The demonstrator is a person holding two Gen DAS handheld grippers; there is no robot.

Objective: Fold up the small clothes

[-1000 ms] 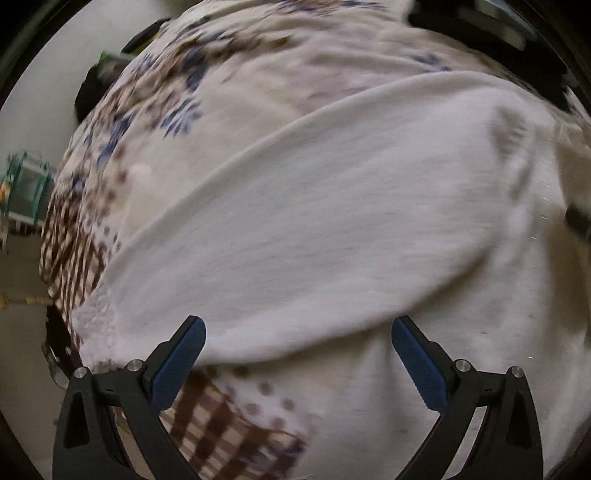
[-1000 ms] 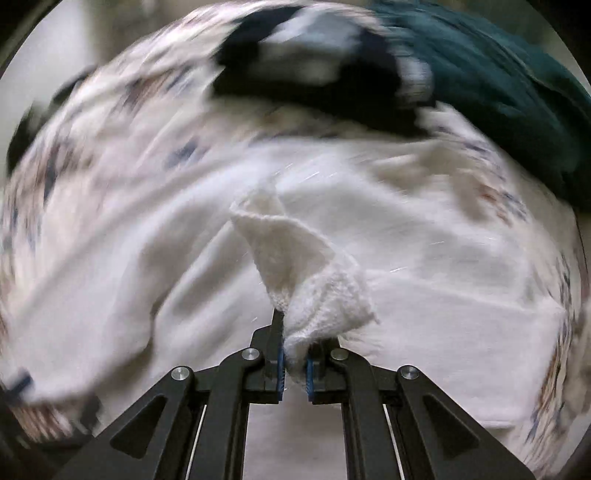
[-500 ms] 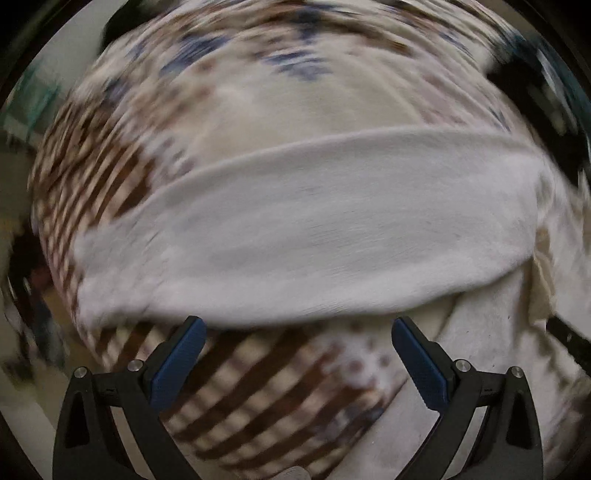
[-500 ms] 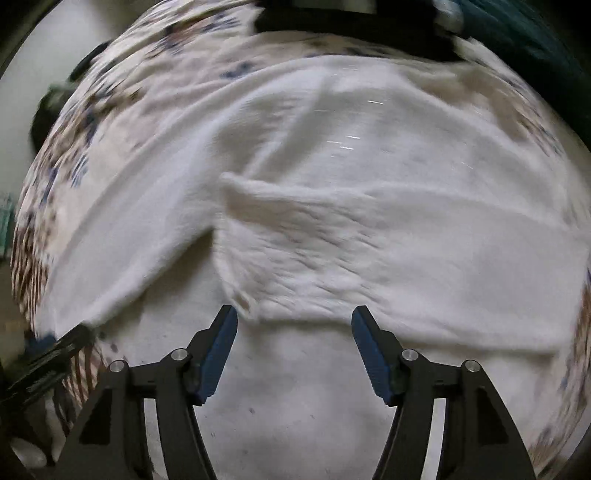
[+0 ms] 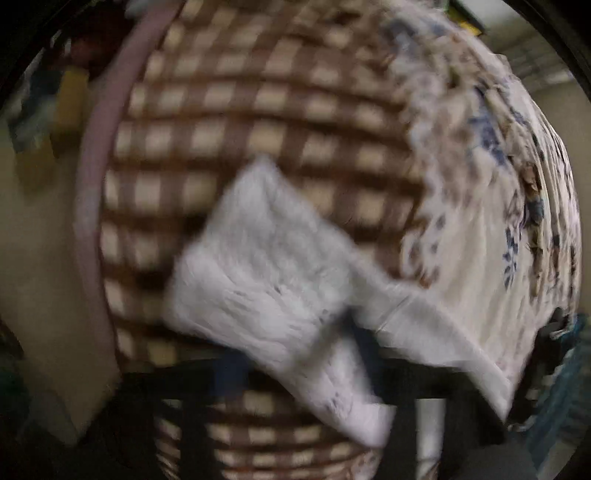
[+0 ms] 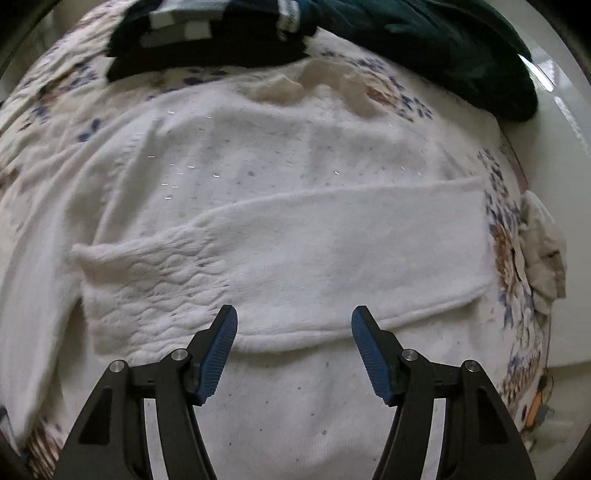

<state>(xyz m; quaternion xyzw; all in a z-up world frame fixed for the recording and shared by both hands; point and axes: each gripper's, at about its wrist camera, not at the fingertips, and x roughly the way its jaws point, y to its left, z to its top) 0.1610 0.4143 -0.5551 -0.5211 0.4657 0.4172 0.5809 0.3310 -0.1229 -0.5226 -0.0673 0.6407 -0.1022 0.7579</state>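
A white knit sweater lies flat on a floral sheet. One sleeve is folded across its body, cuff to the left. My right gripper is open and empty, just above the sweater's lower body near the folded sleeve's edge. In the blurred left wrist view, the other white sleeve cuff hangs in front of the camera, over a brown checked cloth. It seems to rise from between the fingers of my left gripper, which are smeared dark shapes, so their state is unclear.
A dark folded garment with grey stripes and a dark green garment lie beyond the sweater. A small grey cloth lies at the right edge. A brown checked cloth and floral sheet cover the surface.
My right gripper laid the sleeve across the sweater, opened and let go. The left gripper, open before, swung away fast; the other sleeve's cuff now hangs before its camera.
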